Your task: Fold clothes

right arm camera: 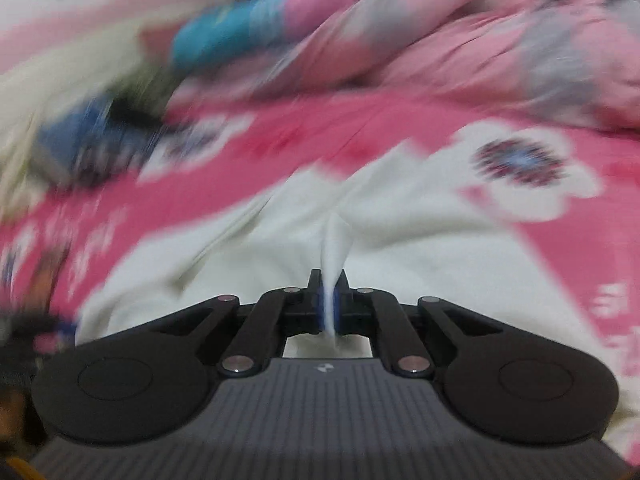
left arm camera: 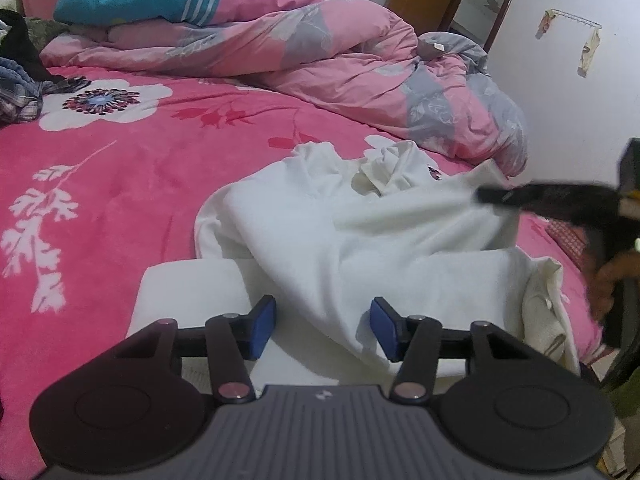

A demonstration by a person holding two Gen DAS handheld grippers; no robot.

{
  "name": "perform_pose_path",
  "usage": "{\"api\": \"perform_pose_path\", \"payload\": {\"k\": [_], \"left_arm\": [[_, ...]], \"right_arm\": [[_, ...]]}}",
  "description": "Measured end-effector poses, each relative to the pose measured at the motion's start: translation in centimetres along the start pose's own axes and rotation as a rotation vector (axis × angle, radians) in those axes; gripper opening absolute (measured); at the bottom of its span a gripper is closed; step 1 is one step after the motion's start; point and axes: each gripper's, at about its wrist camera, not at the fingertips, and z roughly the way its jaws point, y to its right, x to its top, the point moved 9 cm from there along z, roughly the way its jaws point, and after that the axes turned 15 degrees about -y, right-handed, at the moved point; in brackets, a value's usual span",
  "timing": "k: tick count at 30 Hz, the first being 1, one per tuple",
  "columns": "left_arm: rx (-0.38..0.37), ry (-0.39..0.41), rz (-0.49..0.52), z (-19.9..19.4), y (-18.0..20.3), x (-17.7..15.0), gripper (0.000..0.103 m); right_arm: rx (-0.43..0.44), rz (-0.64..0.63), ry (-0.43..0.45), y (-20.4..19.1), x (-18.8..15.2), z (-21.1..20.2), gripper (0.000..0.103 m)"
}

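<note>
Garment: a white garment lies rumpled on the pink flowered bedsheet, toward the near right part of the bed, with one flatter panel spread at the near edge.
Long axis: it seems to run from the near edge out toward the bunched collar or hem by the quilt, though the heap is too crumpled to be sure.
Right gripper: pressed together on a thin ridge of the white cloth, which stands up between the pads (that view is badly blurred). In the left wrist view it reaches in from the right and lifts the cloth's far right edge.
Left gripper: spread, pads apart, hovering over the near panel; cloth lies between and below them, not pinched.
Deciding relation: the loose near edge lies right ahead of the left gripper, so that hand is nearer for the matching corner.
Surroundings: pink quilt heaped behind; dark clothes at far left.
</note>
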Motion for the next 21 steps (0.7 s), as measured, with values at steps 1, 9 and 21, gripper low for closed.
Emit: {"api": "perform_pose_path", "payload": {"k": [1, 9, 21], "left_arm": [[-0.002, -0.002, -0.001, 0.0, 0.1, 0.0, 0.054], [0.016, -0.014, -0.019, 0.1, 0.4, 0.2, 0.055], [0.000, 0.084, -0.046, -3.2, 0.4, 3.0, 0.006]], "right_arm": [[0.002, 0.038, 0.038, 1.2, 0.3, -1.4, 0.003], [-0.038, 0.207, 0.269, 7.5, 0.3, -8.7, 0.000], [0.132, 0.234, 0.166, 5.3, -6.1, -7.4, 0.059]]}}
